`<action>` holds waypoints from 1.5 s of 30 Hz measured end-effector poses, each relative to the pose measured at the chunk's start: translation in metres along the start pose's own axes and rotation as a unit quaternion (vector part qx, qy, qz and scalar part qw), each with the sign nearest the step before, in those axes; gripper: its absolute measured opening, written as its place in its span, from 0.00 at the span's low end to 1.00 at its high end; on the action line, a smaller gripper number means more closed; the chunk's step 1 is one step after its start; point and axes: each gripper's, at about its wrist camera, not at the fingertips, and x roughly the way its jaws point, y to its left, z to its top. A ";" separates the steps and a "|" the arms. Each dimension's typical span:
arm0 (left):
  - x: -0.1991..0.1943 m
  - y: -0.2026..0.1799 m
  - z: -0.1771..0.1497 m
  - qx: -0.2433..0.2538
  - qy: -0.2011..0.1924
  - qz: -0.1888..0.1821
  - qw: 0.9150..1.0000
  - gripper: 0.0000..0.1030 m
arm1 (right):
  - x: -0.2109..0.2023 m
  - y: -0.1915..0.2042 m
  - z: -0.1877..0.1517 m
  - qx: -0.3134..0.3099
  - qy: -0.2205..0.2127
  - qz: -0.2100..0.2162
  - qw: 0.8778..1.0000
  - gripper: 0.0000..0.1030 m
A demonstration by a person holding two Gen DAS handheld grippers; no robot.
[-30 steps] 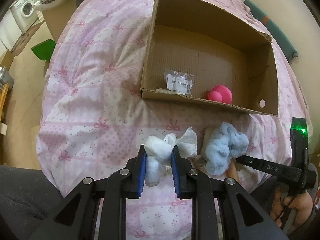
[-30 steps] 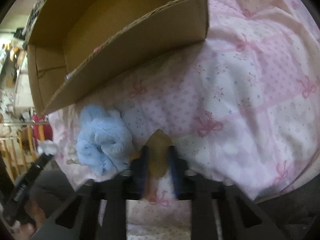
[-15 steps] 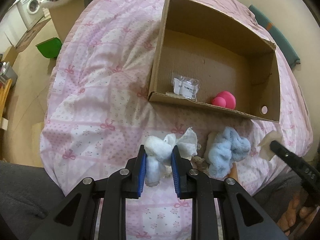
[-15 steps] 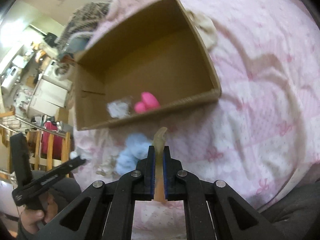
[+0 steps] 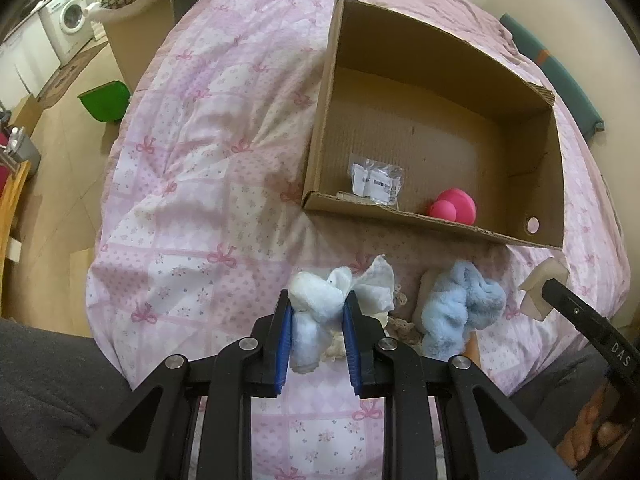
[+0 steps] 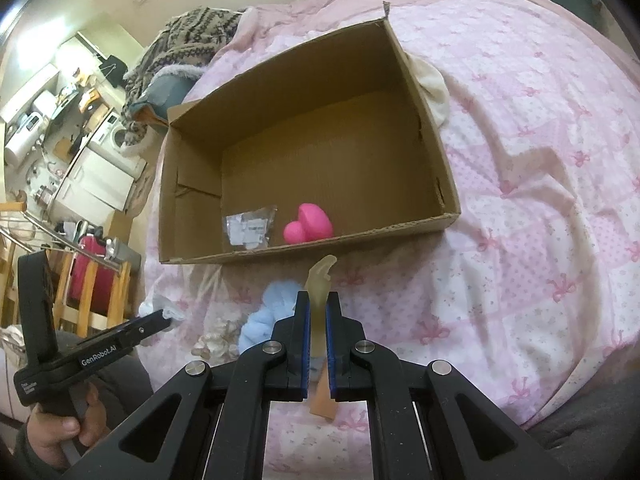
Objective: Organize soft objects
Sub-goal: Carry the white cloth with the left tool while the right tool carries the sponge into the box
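My left gripper (image 5: 316,300) is shut on a white fluffy cloth (image 5: 316,304), held above the bed in front of the cardboard box (image 5: 420,218). My right gripper (image 6: 318,300) is shut on a flat beige soft piece (image 6: 319,280), held above the bed near the box's front wall (image 6: 304,246); the piece also shows in the left wrist view (image 5: 538,284). A light blue fluffy cloth (image 5: 460,308) lies on the bed between the grippers; it also shows in the right wrist view (image 6: 272,308). Inside the box lie a pink soft toy (image 6: 308,228) and a clear plastic packet (image 6: 250,230).
The box sits on a pink patterned bedspread (image 5: 192,184). A small lacy item (image 6: 218,338) lies beside the blue cloth. A cream cloth (image 6: 434,88) lies behind the box's right side. A green bin (image 5: 106,100) and washing machine (image 5: 68,20) stand on the floor to the left.
My right gripper has risen from the bed with the beige piece and now looks down into the box. My left gripper, holding the white cloth, has lifted a little.
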 end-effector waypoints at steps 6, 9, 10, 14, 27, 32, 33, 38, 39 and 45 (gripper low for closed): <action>0.000 0.000 0.000 0.001 0.002 -0.001 1.000 0.20 | 0.001 -0.001 -0.001 0.001 0.003 -0.001 1.000 0.08; 0.000 0.000 -0.001 0.003 0.002 -0.001 1.000 0.20 | 0.001 -0.001 0.000 0.001 0.002 0.000 1.000 0.08; 0.000 -0.001 -0.001 0.002 0.002 -0.001 1.000 0.20 | 0.001 -0.001 -0.001 0.000 0.002 -0.001 1.000 0.08; -0.003 -0.001 -0.001 -0.001 -0.005 0.004 1.000 0.20 | 0.001 -0.001 -0.001 -0.001 0.002 -0.001 1.000 0.08; -0.068 -0.029 0.051 0.030 -0.099 -0.011 0.995 0.20 | -0.044 0.014 0.034 -0.029 -0.062 0.024 0.997 0.08; -0.065 -0.043 0.078 0.040 -0.110 -0.012 0.993 0.20 | -0.044 0.013 0.060 -0.040 -0.079 0.022 0.996 0.08; -0.062 -0.046 0.084 0.044 -0.111 -0.011 0.993 0.20 | -0.042 0.012 0.066 -0.040 -0.080 0.021 0.996 0.08; -0.041 -0.064 0.102 0.066 -0.117 -0.007 0.991 0.20 | -0.024 0.004 0.087 -0.040 -0.078 0.012 0.996 0.08; -0.034 -0.067 0.105 0.070 -0.117 -0.006 0.991 0.20 | -0.019 0.003 0.089 -0.037 -0.076 0.011 0.996 0.08; 0.003 -0.076 0.106 0.092 -0.116 -0.010 0.989 0.20 | 0.009 -0.009 0.088 -0.021 -0.054 0.001 0.998 0.08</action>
